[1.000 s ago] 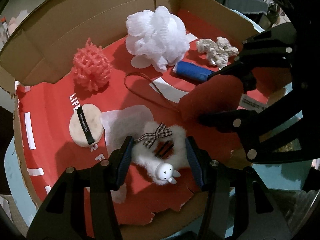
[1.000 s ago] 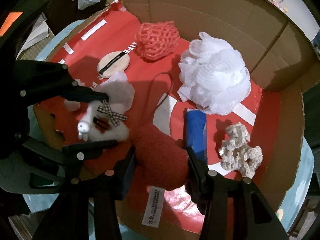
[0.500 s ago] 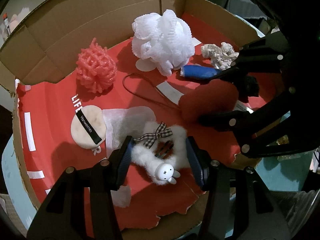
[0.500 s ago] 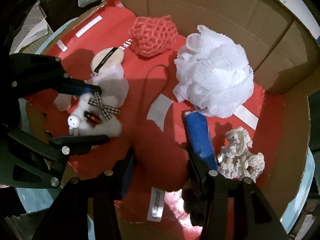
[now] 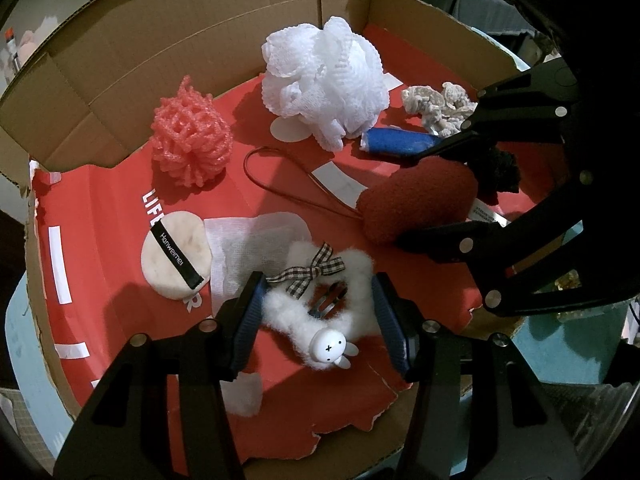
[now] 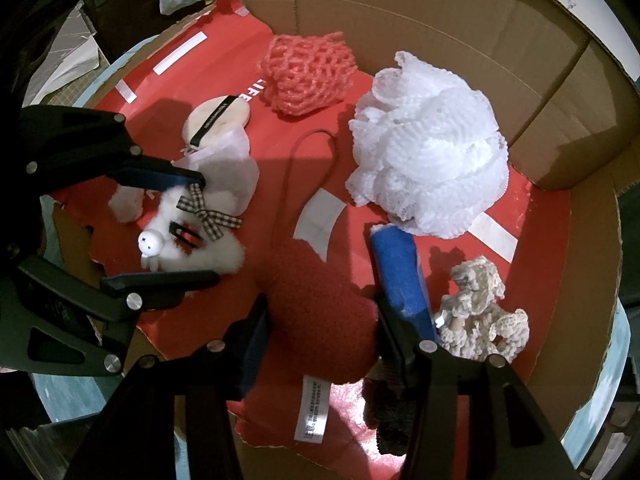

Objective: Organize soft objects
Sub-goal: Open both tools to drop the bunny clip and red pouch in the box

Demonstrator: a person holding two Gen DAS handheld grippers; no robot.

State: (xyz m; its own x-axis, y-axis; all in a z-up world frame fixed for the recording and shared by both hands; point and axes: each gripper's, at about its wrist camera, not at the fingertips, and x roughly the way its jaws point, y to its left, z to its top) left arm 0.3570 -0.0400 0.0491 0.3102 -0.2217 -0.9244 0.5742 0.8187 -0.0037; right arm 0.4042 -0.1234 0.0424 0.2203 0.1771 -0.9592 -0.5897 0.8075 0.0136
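**Two grippers, two soft toys, one crowded box**

Both down inside the red-lined cardboard box (image 5: 100,216). Left gripper (image 5: 318,320) closed on the white fluffy hair clip (image 5: 320,320) near the torn front edge; right gripper (image 6: 320,340) clamped around the dark red plush pouch (image 6: 324,320). Packed close around: white mesh pouf (image 6: 428,172), pink foam net (image 5: 190,140), blue roll (image 6: 400,276) touching the right finger, cream lace scrunchie (image 6: 480,312), powder puff (image 5: 176,256), black fuzzy item (image 6: 390,420).

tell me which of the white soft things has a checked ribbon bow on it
The fluffy white plush between the left gripper's jaws. The white mesh bath pouf by the cardboard wall has no bow.
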